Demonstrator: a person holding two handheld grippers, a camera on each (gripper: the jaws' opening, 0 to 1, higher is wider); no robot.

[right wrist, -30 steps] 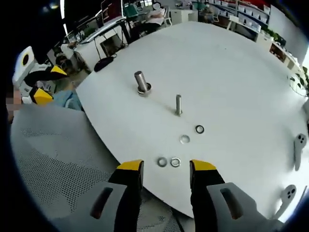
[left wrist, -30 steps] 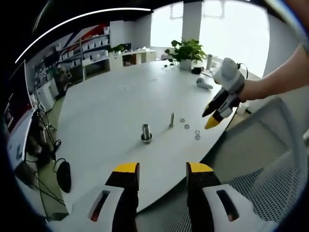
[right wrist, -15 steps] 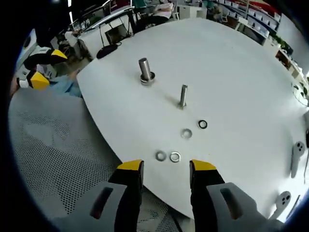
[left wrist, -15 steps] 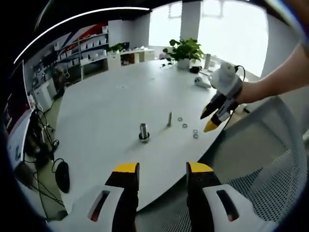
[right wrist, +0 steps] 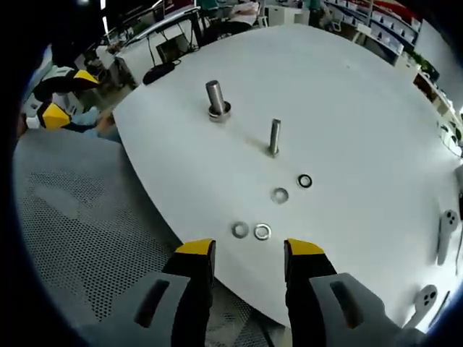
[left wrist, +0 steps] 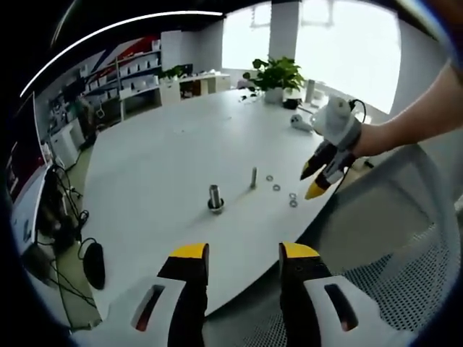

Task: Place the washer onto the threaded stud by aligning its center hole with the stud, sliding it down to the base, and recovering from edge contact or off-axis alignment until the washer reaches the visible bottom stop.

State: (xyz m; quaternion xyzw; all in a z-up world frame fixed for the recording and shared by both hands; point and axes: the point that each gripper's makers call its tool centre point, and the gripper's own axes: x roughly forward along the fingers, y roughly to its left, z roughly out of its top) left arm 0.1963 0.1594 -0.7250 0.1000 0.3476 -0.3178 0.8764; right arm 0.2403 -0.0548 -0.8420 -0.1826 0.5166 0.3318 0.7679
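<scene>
White round table carries four washers loose near its edge, beside the upright threaded stud; right gripper and left gripper hover agape, empty

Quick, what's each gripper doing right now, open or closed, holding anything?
Left gripper: open, holding nothing, back from the white round table.
Right gripper: open, empty, just short of the two nearest flat metal washers.

Bright windows, potted plant, shelving, mesh chair.
</scene>
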